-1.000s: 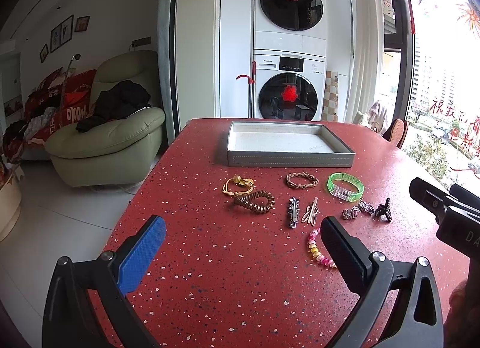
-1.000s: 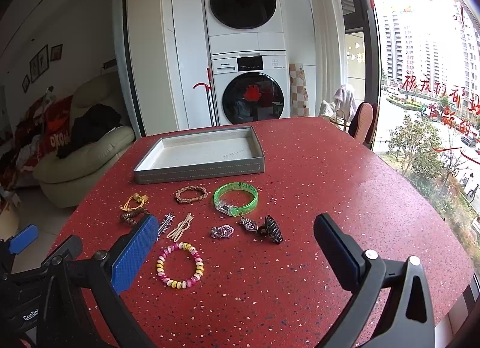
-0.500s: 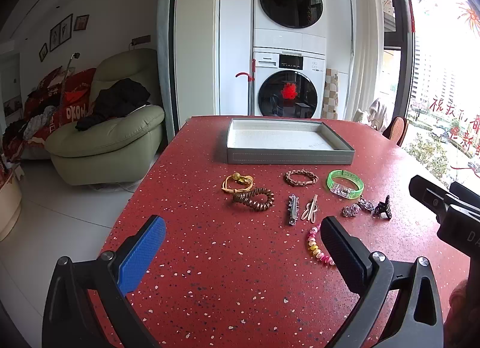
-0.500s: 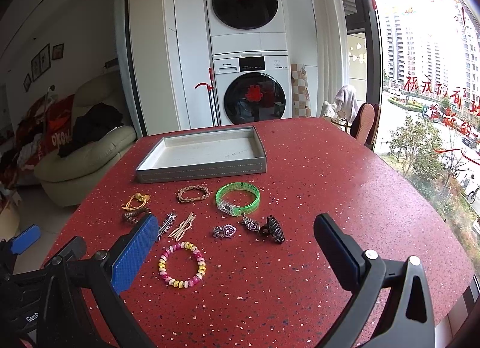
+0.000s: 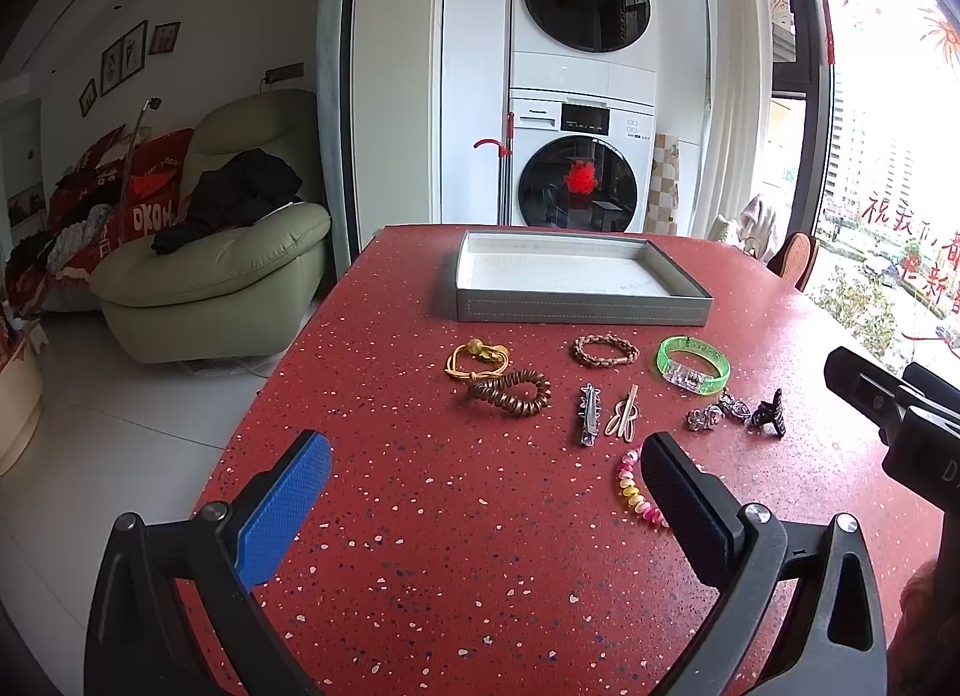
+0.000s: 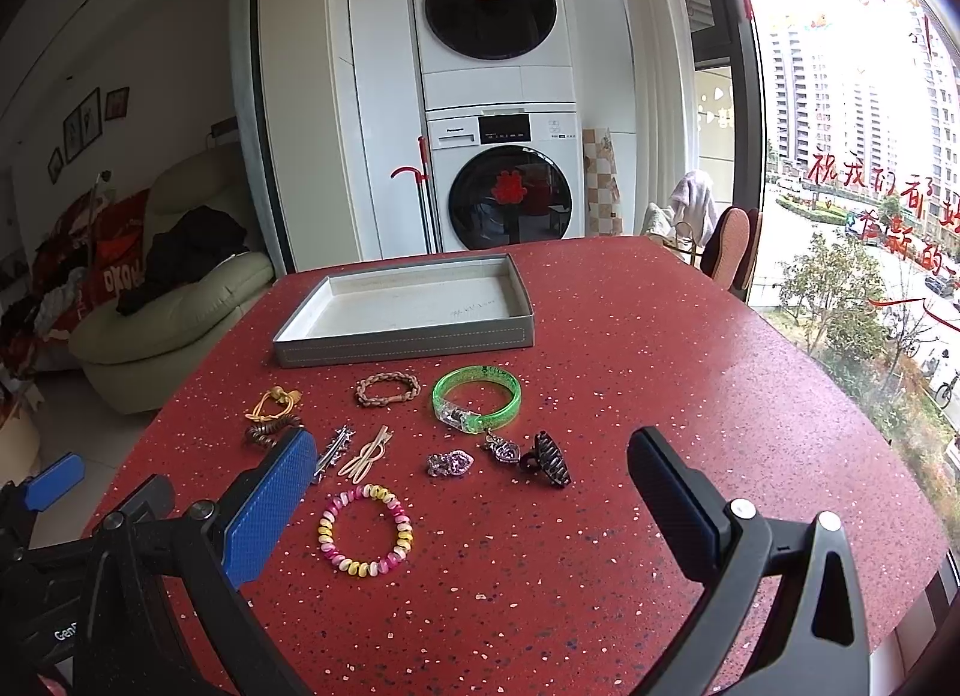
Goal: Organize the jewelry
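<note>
Nothing is sorted yet: the grey tray (image 6: 408,330) holds nothing, and every piece lies loose on the red table (image 6: 660,396).

The right gripper (image 6: 474,492) hovers with jaws wide and empty. Nearest, at 7 o'clock from its midpoint, lies the pink-and-yellow bead bracelet (image 6: 365,529); the black claw clip (image 6: 549,459) sits at 1 o'clock, the green bangle (image 6: 477,401) at 12, the tray beyond.

The left gripper (image 5: 486,486) is likewise spread wide, holding nothing. The brown coil hair tie (image 5: 510,391) lies at 12 o'clock, the gold cord bracelet (image 5: 477,359) touching its far side.
</note>
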